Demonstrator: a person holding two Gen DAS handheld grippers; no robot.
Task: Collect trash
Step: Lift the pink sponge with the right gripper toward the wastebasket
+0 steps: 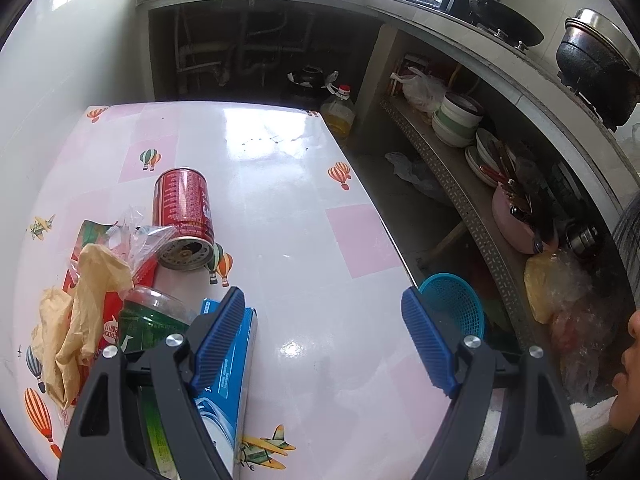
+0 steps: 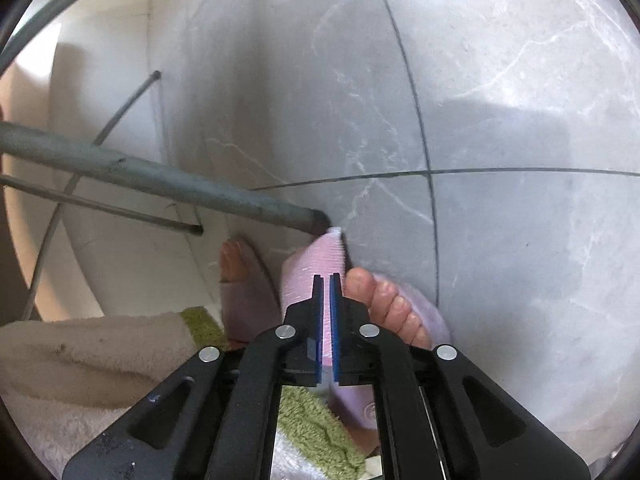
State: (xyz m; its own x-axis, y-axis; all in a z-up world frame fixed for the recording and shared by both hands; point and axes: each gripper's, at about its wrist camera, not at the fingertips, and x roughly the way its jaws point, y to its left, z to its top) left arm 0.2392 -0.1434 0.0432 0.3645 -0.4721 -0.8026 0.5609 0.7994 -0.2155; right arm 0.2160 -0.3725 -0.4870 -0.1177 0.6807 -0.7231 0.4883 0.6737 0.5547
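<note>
Here, glossy balloon-print table [image 1: 280, 184]; grey marble floor [image 2: 500, 200].

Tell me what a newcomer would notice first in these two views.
The red can lying on its side on the pink balloon-print table, beside crumpled wrappers, a green bottle and a blue box. The left hand-held gripper hovers open above the table. In the right wrist view, the right hand-held gripper points at grey floor tiles and slippered feet.

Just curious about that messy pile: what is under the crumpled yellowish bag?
The yellowish bag lies on a red packet and against a green bottle. Whatever else it covers on the table is hidden.
</note>
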